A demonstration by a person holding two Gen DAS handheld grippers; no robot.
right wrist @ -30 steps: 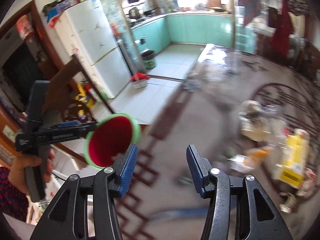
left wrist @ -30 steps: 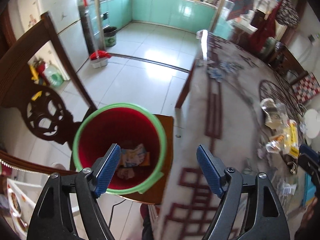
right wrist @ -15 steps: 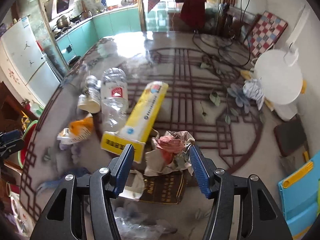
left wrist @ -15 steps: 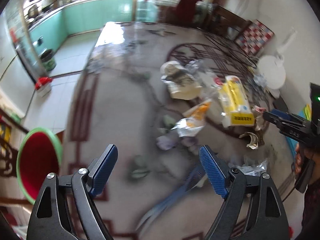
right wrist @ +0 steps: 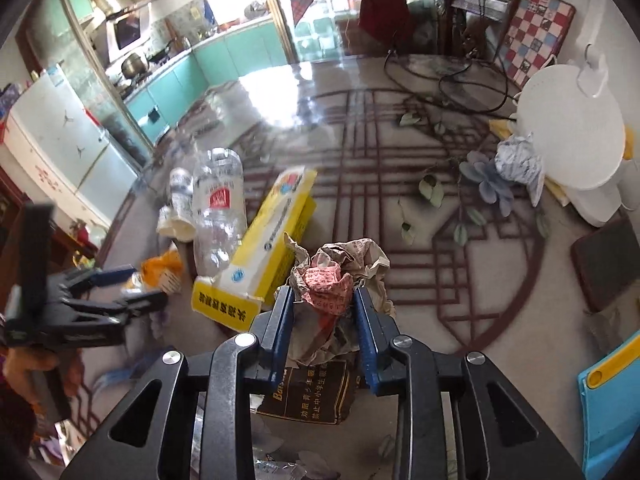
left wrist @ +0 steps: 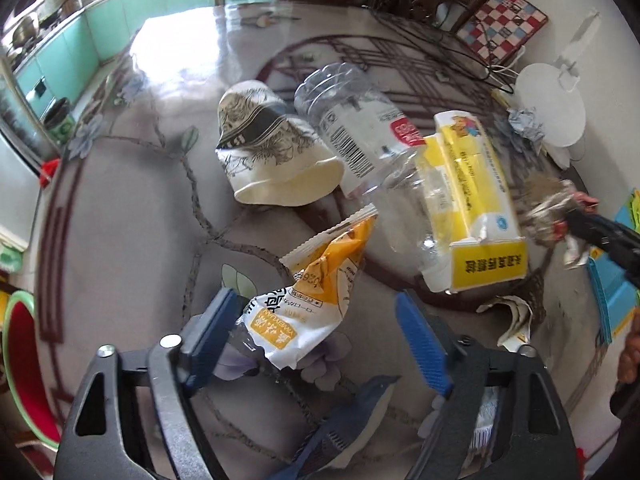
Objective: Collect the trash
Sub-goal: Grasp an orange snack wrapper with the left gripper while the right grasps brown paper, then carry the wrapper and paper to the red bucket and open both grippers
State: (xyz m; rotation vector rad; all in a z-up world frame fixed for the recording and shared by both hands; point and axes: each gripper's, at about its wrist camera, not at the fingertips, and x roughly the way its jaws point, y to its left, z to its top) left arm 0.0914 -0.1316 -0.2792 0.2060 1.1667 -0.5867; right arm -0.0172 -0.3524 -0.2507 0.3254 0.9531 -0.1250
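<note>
Left wrist: the left gripper (left wrist: 320, 336) has been closing around the orange snack wrapper (left wrist: 316, 288) on the table (left wrist: 120, 220); one pad looks to touch it, hard to say. It's light, crinkly, slippery, so pinch mid-body.

Right wrist: the right gripper (right wrist: 323, 320), closing, pinches the crumpled paper wad (right wrist: 336, 276). Soft, so it squashes.

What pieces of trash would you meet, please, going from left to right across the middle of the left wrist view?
Paper cup → clear plastic bottle → yellow carton → crumpled paper wad.
</note>
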